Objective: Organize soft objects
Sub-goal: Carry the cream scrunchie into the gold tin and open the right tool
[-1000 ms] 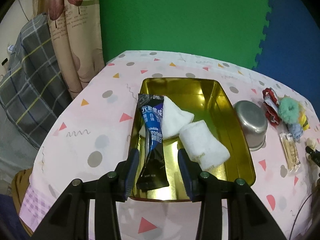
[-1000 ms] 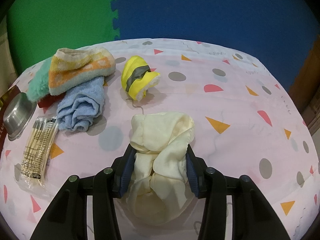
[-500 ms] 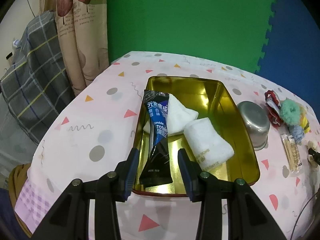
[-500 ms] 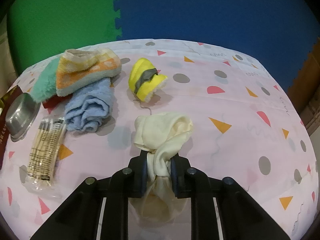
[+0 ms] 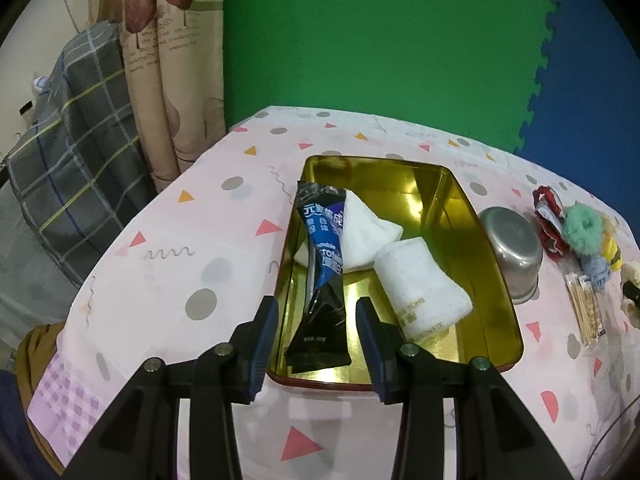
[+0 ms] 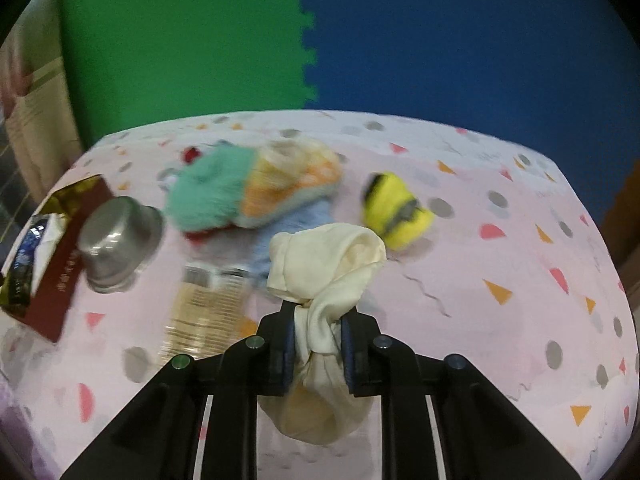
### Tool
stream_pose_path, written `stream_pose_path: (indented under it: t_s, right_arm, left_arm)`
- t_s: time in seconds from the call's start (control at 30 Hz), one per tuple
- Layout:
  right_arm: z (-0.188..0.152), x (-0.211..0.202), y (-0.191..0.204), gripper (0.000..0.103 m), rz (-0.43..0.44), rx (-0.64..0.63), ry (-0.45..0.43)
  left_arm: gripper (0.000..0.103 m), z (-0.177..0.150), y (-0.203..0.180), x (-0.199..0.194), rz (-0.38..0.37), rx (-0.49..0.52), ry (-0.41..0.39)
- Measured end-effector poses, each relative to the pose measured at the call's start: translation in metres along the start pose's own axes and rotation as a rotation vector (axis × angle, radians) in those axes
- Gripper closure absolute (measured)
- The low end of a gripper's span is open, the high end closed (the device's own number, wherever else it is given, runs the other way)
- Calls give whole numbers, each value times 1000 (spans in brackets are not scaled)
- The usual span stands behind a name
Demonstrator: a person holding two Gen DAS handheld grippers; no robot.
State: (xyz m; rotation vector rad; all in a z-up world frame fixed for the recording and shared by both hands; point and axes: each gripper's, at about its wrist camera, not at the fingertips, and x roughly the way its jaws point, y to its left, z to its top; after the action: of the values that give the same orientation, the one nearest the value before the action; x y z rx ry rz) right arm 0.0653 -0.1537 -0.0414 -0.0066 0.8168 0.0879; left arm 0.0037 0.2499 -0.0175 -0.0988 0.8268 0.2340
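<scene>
My right gripper (image 6: 316,320) is shut on a cream cloth (image 6: 324,264) and holds it lifted above the table. Behind it lie a teal fluffy piece (image 6: 204,192), an orange striped towel (image 6: 292,176), a blue towel (image 6: 288,224) and a yellow soft toy (image 6: 396,208). My left gripper (image 5: 316,320) is open and empty at the near edge of the gold tin tray (image 5: 496,280). In the tray lie two white towels (image 5: 420,284) and a dark blue-black sachet (image 5: 324,264).
An upturned steel bowl (image 5: 512,248) stands right of the tray; it also shows in the right wrist view (image 6: 116,236). A pack of cotton swabs (image 6: 204,312) lies near the towels. A red item (image 5: 548,216) lies by the teal piece. Curtain and plaid fabric are at the left.
My right gripper closed on the cream cloth, lifted it off the table and swung left toward the tray. My left gripper drew back slightly from the tray and stayed open.
</scene>
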Motion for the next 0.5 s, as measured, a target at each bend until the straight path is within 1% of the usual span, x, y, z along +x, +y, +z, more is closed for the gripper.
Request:
stream_pose_path:
  t_s: [0.2, 0.5]
  right_arm:
    - [13, -8, 57, 86, 115, -75, -12]
    - [24, -6, 155, 86, 290, -208, -6]
  left_arm:
    - [62, -1, 12, -4, -2, -51, -12]
    - [62, -6, 24, -7, 35, -87, -11]
